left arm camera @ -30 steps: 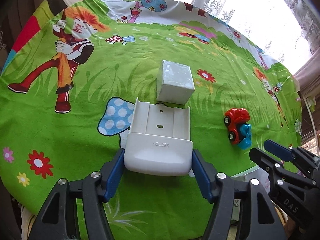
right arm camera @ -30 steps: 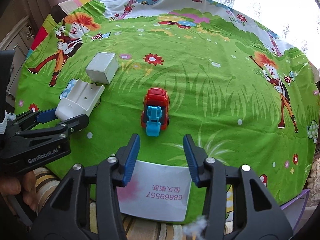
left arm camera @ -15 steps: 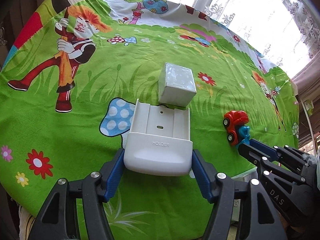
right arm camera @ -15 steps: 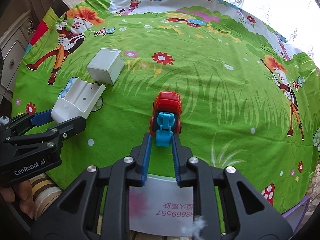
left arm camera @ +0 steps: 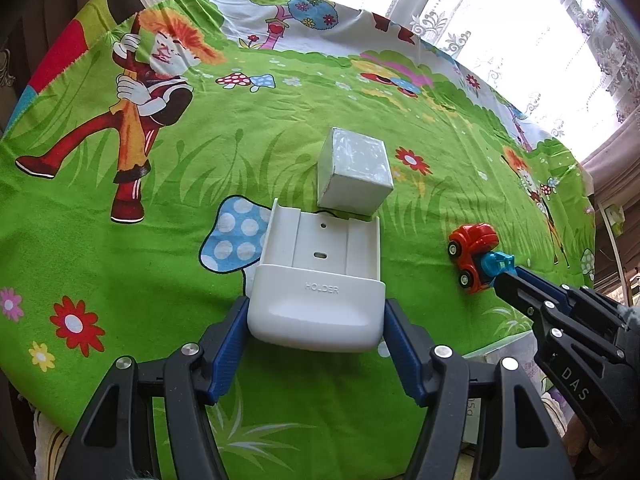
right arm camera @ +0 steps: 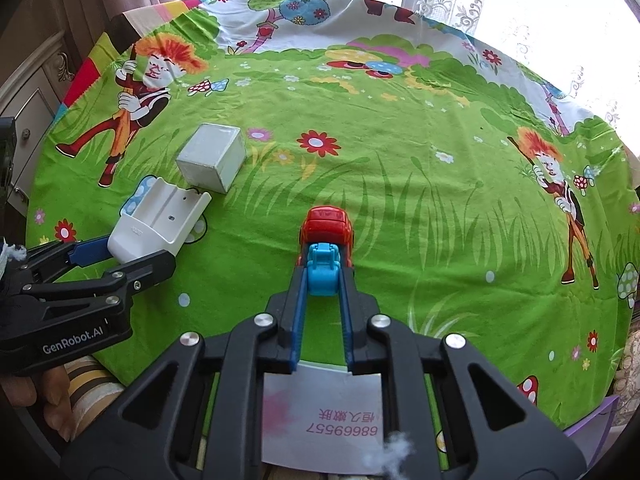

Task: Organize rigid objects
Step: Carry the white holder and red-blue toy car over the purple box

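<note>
My left gripper (left arm camera: pixel 316 320) is shut on the front of a white plastic holder (left arm camera: pixel 320 280) that rests on the green cartoon tablecloth; it also shows in the right wrist view (right arm camera: pixel 156 220). A grey-white box (left arm camera: pixel 354 174) sits just beyond the holder, also seen in the right wrist view (right arm camera: pixel 212 158). My right gripper (right arm camera: pixel 323 276) is shut on the blue rear part of a red and blue toy car (right arm camera: pixel 326 240). The car (left arm camera: pixel 474 256) and the right gripper (left arm camera: pixel 508 276) show at the right of the left wrist view.
The round table's tablecloth (right arm camera: pixel 400 160) spreads far and right of the objects. A white card with red print (right arm camera: pixel 320 420) lies under the right gripper at the near edge. A cabinet (right arm camera: pixel 24 104) stands at the left. Curtains and a bright window are behind.
My right gripper moved forward to the toy car and closed on its blue rear part. My left gripper stayed shut on the holder.
</note>
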Action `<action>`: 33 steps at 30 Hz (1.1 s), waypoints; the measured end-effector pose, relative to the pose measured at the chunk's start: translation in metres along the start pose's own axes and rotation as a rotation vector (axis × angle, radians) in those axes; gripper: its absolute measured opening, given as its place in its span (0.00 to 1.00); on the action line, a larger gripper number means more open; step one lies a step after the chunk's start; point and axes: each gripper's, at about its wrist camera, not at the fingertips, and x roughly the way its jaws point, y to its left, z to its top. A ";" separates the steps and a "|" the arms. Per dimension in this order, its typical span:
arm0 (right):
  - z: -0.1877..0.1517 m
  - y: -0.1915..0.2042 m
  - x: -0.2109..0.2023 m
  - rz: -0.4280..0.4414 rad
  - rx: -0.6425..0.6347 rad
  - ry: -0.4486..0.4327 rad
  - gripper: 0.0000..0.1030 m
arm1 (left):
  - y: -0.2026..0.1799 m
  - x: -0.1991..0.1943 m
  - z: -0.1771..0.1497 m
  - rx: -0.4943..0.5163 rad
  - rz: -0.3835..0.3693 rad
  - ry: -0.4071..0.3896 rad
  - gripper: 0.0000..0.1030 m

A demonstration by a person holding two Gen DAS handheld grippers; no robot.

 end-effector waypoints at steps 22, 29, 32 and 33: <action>-0.026 -0.052 -0.068 -0.013 0.108 -0.100 0.18 | -0.009 -0.027 -0.004 0.017 -0.057 -0.097 0.63; -0.062 -0.094 -0.108 -0.058 0.173 -0.123 0.18 | -0.021 -0.039 -0.008 0.028 -0.074 -0.113 0.63; -0.083 -0.116 -0.124 -0.092 0.208 -0.121 0.18 | -0.031 -0.045 -0.014 0.050 -0.089 -0.113 0.63; -0.090 -0.124 -0.129 -0.104 0.223 -0.121 0.18 | -0.035 -0.047 -0.015 0.059 -0.092 -0.114 0.63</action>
